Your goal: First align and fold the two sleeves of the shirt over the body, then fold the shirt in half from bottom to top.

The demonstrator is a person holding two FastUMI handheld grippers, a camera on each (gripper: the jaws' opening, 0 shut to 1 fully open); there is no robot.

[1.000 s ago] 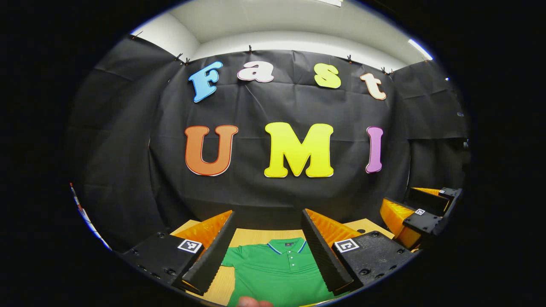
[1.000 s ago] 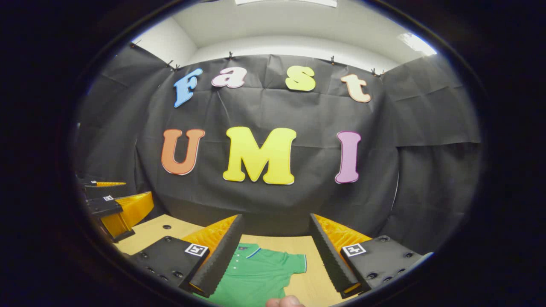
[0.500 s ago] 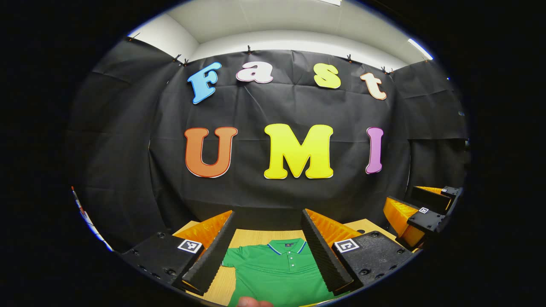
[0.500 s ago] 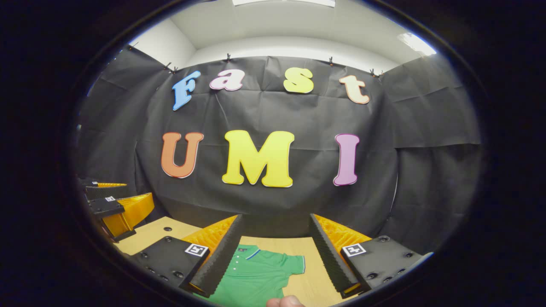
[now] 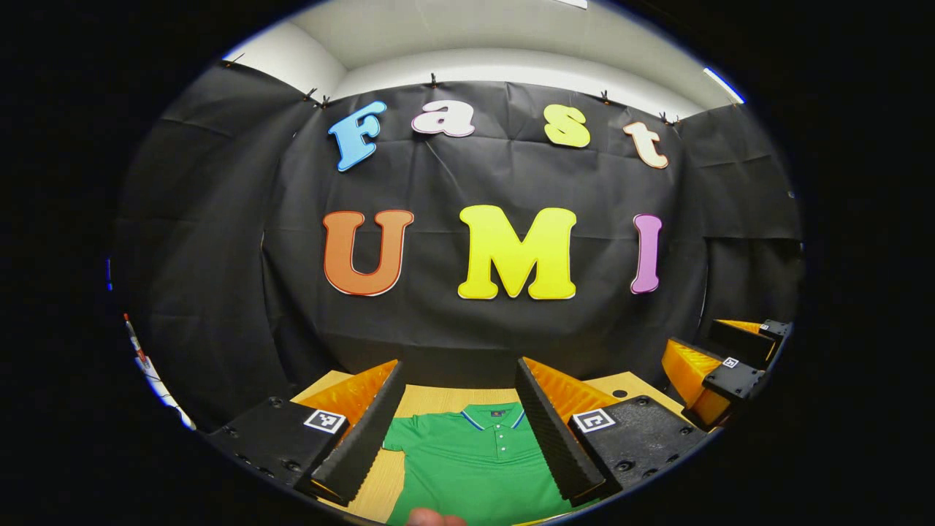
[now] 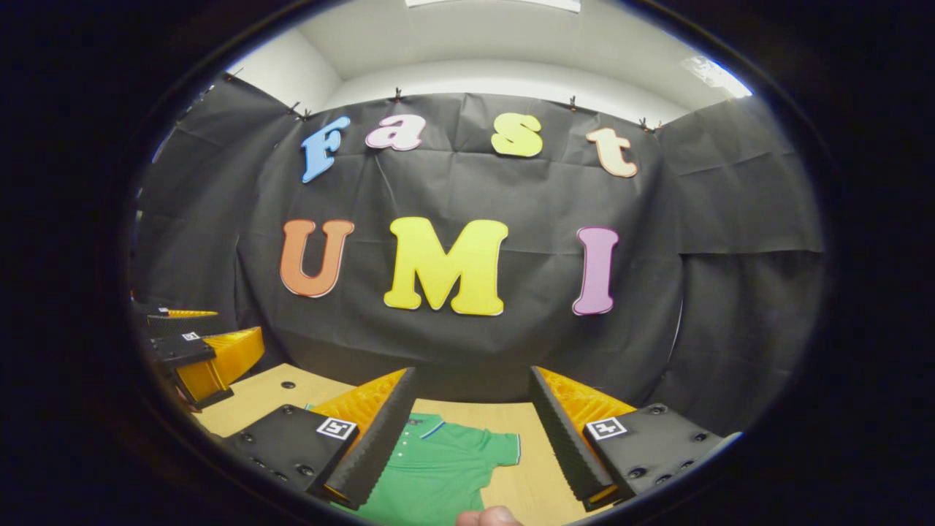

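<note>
Left gripper view: my left gripper hangs released above the shirt flat on the table; right gripper gapes too — I'd descend on sleeve hems, probably unfolded.

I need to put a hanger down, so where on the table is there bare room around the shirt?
Bare table lies beside the green shirt's sleeve, and a wood strip runs between its collar and the booth wall. The shirt covers the middle.
</note>
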